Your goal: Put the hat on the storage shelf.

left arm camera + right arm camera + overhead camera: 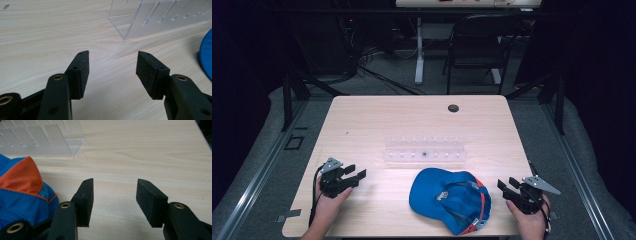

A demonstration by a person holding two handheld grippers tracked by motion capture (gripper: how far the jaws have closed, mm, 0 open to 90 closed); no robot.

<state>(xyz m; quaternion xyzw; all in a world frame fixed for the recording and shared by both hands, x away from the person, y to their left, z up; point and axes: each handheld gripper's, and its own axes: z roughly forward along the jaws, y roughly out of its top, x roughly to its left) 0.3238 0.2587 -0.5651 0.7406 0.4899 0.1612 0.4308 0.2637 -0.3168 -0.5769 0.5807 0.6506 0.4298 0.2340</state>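
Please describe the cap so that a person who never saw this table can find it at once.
Look at the wooden table, along its near edge between the two grippers. The cap lies there upside down, just in front of the clear plastic rack. It is the one soft, bright blue thing, with orange trim.

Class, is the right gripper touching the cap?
Apart. The high view shows bare table between the right gripper and the cap.

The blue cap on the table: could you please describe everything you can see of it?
The cap is blue fabric with orange trim at its near right edge. It lies upside down on the table, its inside and a white label facing up, just nearer than the clear rack, between the two grippers. Neither touches it.
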